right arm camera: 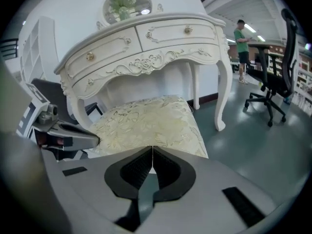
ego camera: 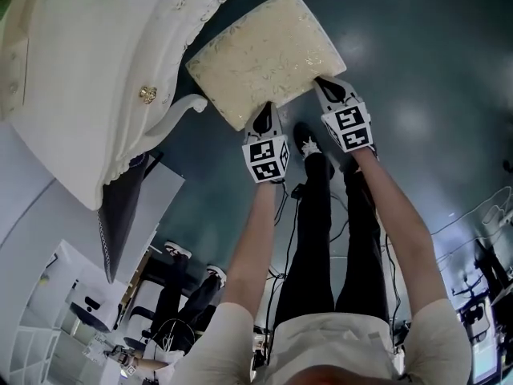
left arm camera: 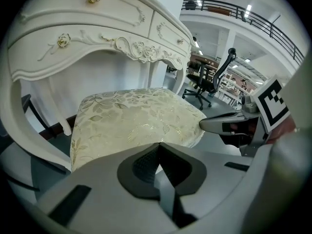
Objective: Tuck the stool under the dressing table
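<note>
The stool (ego camera: 264, 54), with a cream floral cushion, stands on the dark floor, its far end under the front edge of the white dressing table (ego camera: 88, 70). My left gripper (ego camera: 263, 112) and right gripper (ego camera: 325, 83) both rest with their tips against the cushion's near edge. In the left gripper view the left gripper (left arm camera: 157, 144) is shut, and the stool (left arm camera: 136, 118) lies just beyond, below the dressing table (left arm camera: 97, 28). The right gripper (right arm camera: 152, 147) is shut too, facing the stool (right arm camera: 146, 118) and the dressing table (right arm camera: 146, 48). Nothing shows between either pair of jaws.
The table's curved legs (right arm camera: 223, 96) flank the stool. A dark panel (ego camera: 124, 207) leans beside the table. A black office chair (right arm camera: 273, 77) and a person in green (right arm camera: 241, 40) stand to the right. Cables run across the floor by my legs (ego camera: 321, 239).
</note>
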A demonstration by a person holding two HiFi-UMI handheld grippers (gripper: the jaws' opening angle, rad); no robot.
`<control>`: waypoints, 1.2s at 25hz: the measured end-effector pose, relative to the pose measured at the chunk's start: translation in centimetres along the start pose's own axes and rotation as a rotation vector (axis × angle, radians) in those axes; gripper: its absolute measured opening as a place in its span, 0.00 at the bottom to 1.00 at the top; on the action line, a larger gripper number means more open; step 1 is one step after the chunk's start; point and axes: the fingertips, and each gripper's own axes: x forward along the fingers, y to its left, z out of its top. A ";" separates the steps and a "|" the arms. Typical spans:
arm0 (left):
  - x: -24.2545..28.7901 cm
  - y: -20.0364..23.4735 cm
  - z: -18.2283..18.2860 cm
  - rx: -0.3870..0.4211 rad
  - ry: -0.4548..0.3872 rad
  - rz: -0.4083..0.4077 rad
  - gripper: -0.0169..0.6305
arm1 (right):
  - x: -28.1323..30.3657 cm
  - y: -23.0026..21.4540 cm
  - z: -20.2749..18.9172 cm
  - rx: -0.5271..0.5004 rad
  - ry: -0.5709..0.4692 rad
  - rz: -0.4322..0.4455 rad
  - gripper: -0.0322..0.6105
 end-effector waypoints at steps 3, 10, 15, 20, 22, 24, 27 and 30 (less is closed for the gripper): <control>0.7 0.4 1.1 0.048 0.003 0.011 0.05 | 0.9 -0.2 1.3 -0.037 -0.013 -0.011 0.12; 2.5 1.6 3.8 0.009 -0.053 0.033 0.05 | 3.0 -1.8 4.2 -0.059 -0.015 -0.028 0.12; 3.5 3.0 4.7 -0.001 -0.064 0.034 0.05 | 4.6 -2.0 5.3 -0.051 0.023 -0.017 0.12; 5.1 3.8 6.6 -0.012 -0.103 0.045 0.05 | 4.6 -2.3 7.5 -0.080 0.014 0.016 0.12; 5.4 3.8 7.4 -0.012 -0.117 0.072 0.05 | 3.7 -2.0 8.1 -0.088 0.001 0.033 0.12; 6.2 3.8 8.4 -0.029 -0.128 0.120 0.05 | 2.6 -2.2 8.5 -0.084 -0.013 0.045 0.12; 7.7 5.0 10.1 -0.079 -0.159 0.184 0.05 | 2.2 -2.5 9.0 -0.025 -0.037 0.056 0.12; 8.7 6.4 11.3 -0.134 -0.195 0.197 0.05 | 1.9 -2.3 9.6 -0.014 -0.055 0.072 0.12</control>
